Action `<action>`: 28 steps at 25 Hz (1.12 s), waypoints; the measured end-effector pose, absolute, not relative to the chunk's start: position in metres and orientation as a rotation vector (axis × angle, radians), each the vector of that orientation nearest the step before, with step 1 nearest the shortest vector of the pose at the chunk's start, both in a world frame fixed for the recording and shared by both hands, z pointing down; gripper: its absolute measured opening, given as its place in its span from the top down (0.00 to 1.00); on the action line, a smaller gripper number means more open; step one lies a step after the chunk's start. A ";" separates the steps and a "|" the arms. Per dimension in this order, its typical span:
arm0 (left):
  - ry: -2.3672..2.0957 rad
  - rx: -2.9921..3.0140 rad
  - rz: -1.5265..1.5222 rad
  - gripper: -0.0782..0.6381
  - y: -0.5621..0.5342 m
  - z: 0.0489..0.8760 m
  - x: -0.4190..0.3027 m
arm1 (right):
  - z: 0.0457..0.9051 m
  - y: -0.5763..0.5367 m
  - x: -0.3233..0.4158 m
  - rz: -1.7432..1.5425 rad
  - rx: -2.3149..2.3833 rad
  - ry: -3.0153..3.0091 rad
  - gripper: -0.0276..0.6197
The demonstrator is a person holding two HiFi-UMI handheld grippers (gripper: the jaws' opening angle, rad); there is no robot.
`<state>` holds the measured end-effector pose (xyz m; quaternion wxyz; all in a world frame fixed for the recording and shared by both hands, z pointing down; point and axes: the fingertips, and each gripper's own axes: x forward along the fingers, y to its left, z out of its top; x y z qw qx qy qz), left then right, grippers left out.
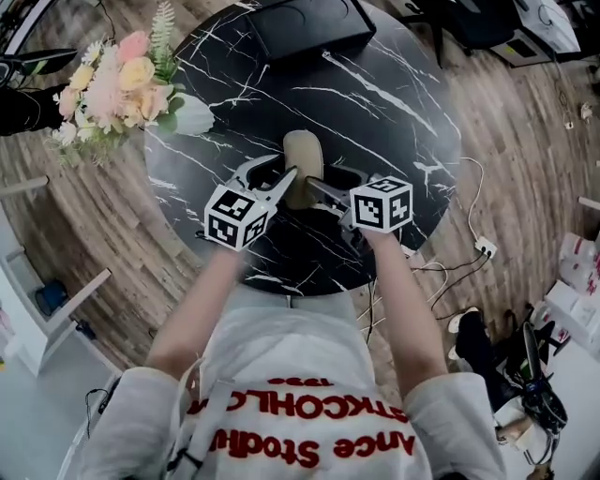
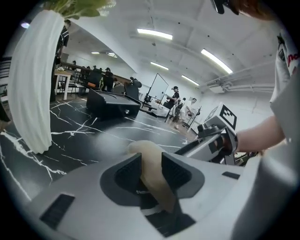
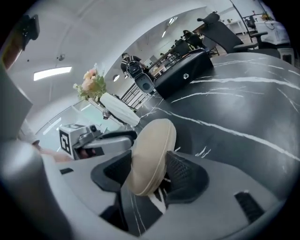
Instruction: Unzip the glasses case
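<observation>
We keep both tools spread: left tool (image 2: 151, 168) and right tool (image 3: 149, 171) each straddle the beige glasses case (image 1: 302, 159), mid-frame on the black marbled counter (image 1: 375, 122).

The round desk (image 1: 394, 112) has a black marble-pattern top with white veins. At its far left edge stands a white ribbed vase (image 1: 192, 114) holding a bouquet (image 1: 117, 80) of pink, cream and white flowers. A black box (image 1: 309, 26) sits at the far edge. The floor (image 1: 525, 141) is wood plank; on it, right of the desk, cables run to a white socket block (image 1: 485, 247). Strip lights (image 2: 154, 33) line the ceiling
</observation>
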<state>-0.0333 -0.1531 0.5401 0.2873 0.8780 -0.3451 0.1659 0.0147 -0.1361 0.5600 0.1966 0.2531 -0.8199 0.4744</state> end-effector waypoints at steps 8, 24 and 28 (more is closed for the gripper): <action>-0.800 2.377 0.546 0.72 -0.115 0.539 -0.055 | 0.565 -0.032 -0.021 1.138 0.407 -2.274 0.58; -0.742 2.454 0.682 0.47 -0.127 0.553 -0.010 | 0.563 -0.117 0.027 0.227 -0.124 -2.220 0.57; -0.455 2.446 0.653 0.55 -0.096 0.551 -0.002 | 0.569 -0.114 0.024 0.091 -0.169 -2.201 0.57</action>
